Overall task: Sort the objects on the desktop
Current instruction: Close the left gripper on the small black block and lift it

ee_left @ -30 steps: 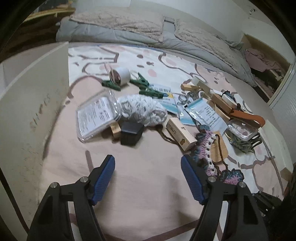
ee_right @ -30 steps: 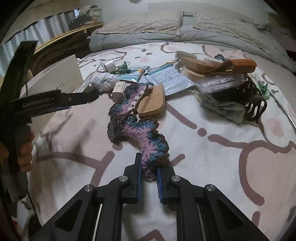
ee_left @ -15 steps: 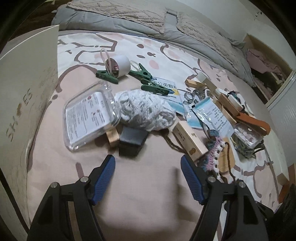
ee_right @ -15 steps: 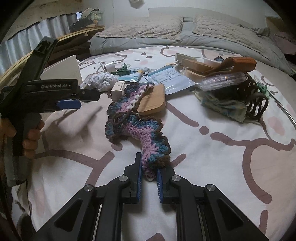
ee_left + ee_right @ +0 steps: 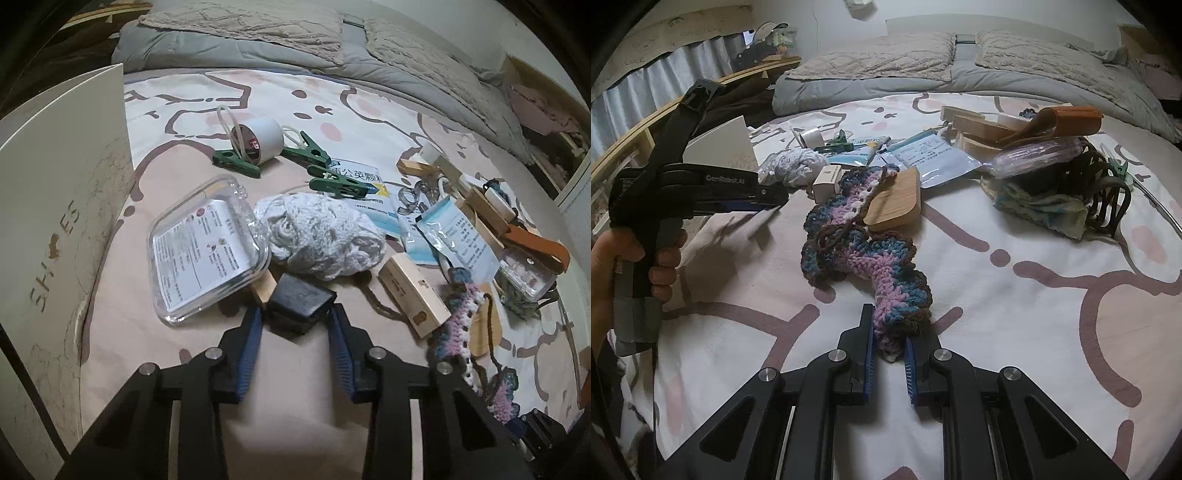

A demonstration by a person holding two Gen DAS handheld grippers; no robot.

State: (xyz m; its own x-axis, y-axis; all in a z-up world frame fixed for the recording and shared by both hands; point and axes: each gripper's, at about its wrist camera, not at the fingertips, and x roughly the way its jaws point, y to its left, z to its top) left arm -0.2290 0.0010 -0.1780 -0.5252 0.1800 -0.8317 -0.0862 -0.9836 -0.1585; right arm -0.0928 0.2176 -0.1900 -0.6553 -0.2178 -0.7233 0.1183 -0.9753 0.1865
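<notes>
So the small black squarish box (image 5: pixel 301 302) sits on the bed right between the left tongs (image 5: pixel 295 325), which just closed in onto it. Right tongs (image 5: pixel 889 345) clenched on the purple-blue crochet strip (image 5: pixel 864 254), btw.

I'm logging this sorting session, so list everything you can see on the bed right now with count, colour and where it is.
black box: one, black, between the left gripper's pads
clear case: one, transparent, left of the box
white knit bundle: one, white, behind the box
tape roll: one, white, far left
clothespins: three, green, near the tape
wooden block: one, pale wood, right of the box
crochet strip: one, purple-blue, centre
cardboard box: one, white, left edge
left gripper: jaws just closed onto the black box
right gripper: shut on the crochet strip
hand: one, holding the left gripper
</notes>
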